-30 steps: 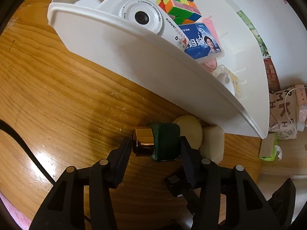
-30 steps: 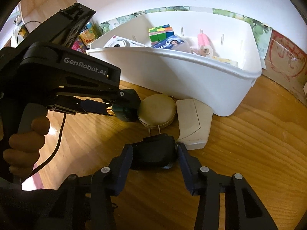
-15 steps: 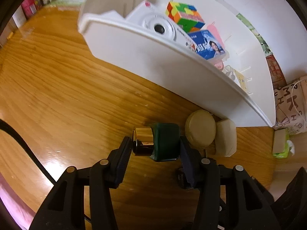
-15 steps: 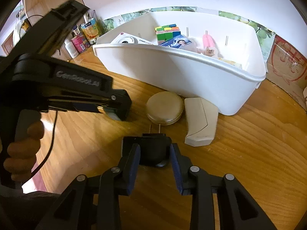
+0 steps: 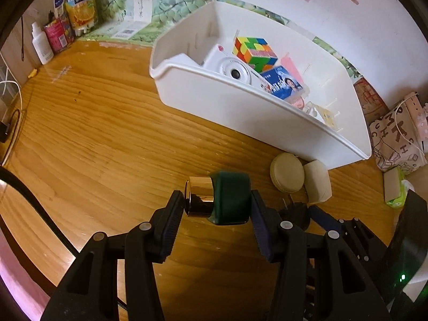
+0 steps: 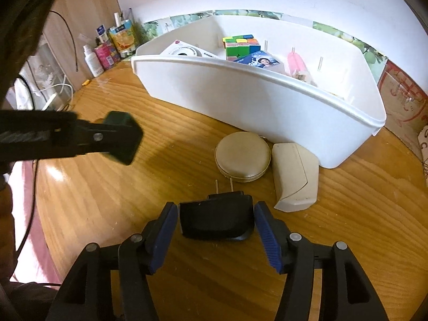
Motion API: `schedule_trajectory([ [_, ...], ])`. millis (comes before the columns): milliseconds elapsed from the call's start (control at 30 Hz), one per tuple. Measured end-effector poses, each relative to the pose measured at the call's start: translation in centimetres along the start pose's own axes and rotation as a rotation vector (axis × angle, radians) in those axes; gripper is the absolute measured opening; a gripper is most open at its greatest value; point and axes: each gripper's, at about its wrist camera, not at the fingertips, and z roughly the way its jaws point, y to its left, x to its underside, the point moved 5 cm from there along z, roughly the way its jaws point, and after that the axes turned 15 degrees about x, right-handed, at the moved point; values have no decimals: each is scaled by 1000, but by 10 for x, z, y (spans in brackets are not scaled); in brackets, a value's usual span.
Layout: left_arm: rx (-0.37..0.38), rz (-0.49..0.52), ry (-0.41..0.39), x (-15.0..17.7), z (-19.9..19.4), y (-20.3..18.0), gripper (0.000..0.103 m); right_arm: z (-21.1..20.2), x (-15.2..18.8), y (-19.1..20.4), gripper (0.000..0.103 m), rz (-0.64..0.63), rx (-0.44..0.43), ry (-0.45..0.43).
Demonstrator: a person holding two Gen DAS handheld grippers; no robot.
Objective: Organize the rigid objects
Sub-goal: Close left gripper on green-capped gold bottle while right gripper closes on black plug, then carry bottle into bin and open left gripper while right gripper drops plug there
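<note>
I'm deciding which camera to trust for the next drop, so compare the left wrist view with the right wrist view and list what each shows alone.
Only the left wrist view shows the left gripper clamped on the green bottle, including its gold cap.

Only the right wrist view shows clearly the right gripper around the black plug adapter, with slight gaps at both pads and its prongs pointing toward the bin.

Both show the white bin, camera, puzzle cube, round tan case and beige box.
</note>
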Motion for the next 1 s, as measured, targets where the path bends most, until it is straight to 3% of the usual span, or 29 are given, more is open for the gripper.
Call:
schedule_trajectory([
  [233, 8, 56, -13, -16, -7, 8, 53, 6, -8, 5, 60, 54, 57, 11],
  [267, 10, 63, -13, -18, -8, 10, 53, 7, -8, 6, 59, 59, 65, 12],
  [367, 13, 85, -15, -22, -15, 16, 53, 7, -10, 7, 43, 78, 92, 15],
  [567, 20, 119, -9, -28, -26, 33, 53, 7, -12, 21, 43, 87, 128, 17],
  [767, 30, 166, -9, -38, -38, 45, 53, 2, -12, 43, 41, 113, 111, 34],
  [1000, 40, 241, -58, -62, -58, 52, 53, -17, -25, 73, 39, 141, 67, -22],
])
